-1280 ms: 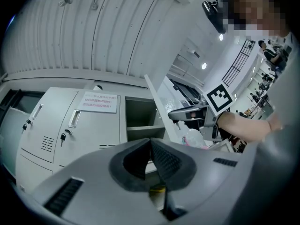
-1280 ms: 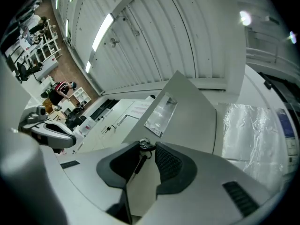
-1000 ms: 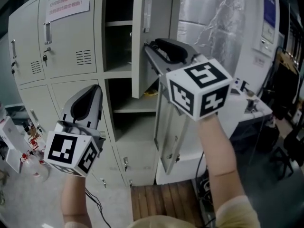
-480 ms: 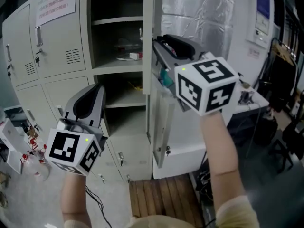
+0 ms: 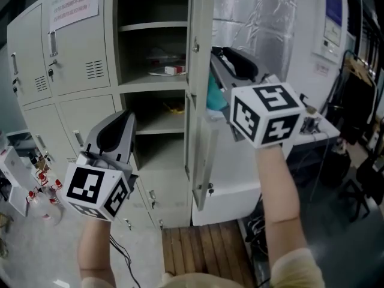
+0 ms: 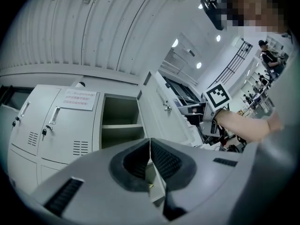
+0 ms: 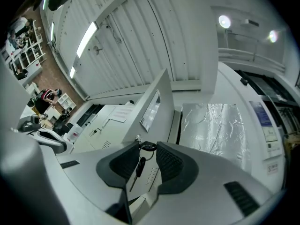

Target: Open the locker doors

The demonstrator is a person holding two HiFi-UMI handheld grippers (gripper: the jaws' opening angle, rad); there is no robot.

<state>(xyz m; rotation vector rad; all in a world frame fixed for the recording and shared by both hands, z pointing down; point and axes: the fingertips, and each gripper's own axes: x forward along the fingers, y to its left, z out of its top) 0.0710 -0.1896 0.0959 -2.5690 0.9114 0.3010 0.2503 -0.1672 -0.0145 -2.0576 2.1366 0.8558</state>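
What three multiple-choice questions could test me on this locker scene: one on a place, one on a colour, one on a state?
1. Where is the paper notice?
A. on a closed locker door
B. on the floor
C. on the foil

2. What colours has the marker cube?
A. red and yellow
B. black and white
C. green and blue

3. How do the left gripper jaws stand?
A. wide apart
B. closed on a key
C. together, empty

Answers:
1. A, it hangs on the shut upper door left of the open compartment.
2. B, black squares sit on white faces.
3. C, the pads meet with nothing between them.
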